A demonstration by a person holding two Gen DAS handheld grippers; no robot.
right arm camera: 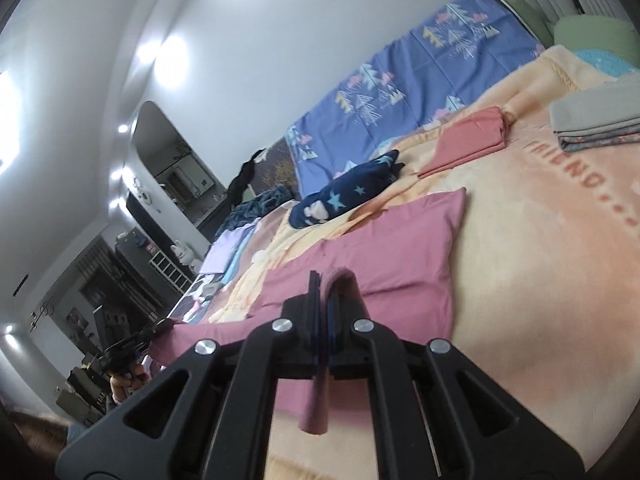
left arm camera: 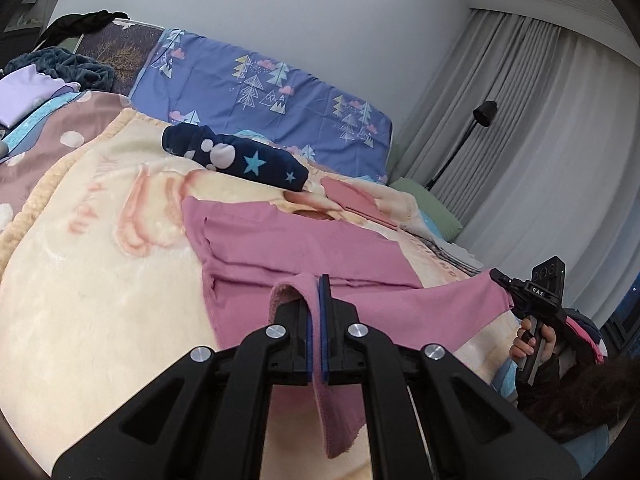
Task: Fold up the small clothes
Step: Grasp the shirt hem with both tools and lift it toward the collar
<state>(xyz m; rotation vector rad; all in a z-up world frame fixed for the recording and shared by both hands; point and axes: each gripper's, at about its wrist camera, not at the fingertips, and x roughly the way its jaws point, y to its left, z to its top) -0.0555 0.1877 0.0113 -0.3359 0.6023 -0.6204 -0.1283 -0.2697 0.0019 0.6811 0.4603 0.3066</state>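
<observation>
While both my grippers are clamped on cloth, biggest thing first: cream-and-peach plush blanket (left arm camera: 100,240) covers the bed, "FRIEND..." lettering visible on it in the right wrist view. Behind it, a blue-violet bedsheet printed with trees and clouds (left arm camera: 260,92) hangs along the wall side. Grey pleated curtains (left arm camera: 540,140) at the right of the left wrist view, black floor lamp (left arm camera: 482,114) in front of them.

Task item: pink knit garment (left arm camera: 304,248), far part flat on the blanket, near edge lifted off it and stretched between my two grippers. Left gripper (left arm camera: 319,284) has its jaws pressed together on one near corner, with a flap of pink cloth hanging down below the pads. Right gripper (right arm camera: 325,280) is pinching the other near corner the same way, cloth draped over one finger. In the left wrist view the right gripper sits off to the right, a hand (left arm camera: 534,342) wrapped on its handle.

Beyond the pink one: rolled navy garment with stars and pale dots (left arm camera: 236,156), then a folded salmon-pink piece (left arm camera: 352,196). Folded grey pieces stacked (right arm camera: 596,120) near the green pillow (right arm camera: 592,36). Lilac folded cloth (left arm camera: 24,94) at the far left.
</observation>
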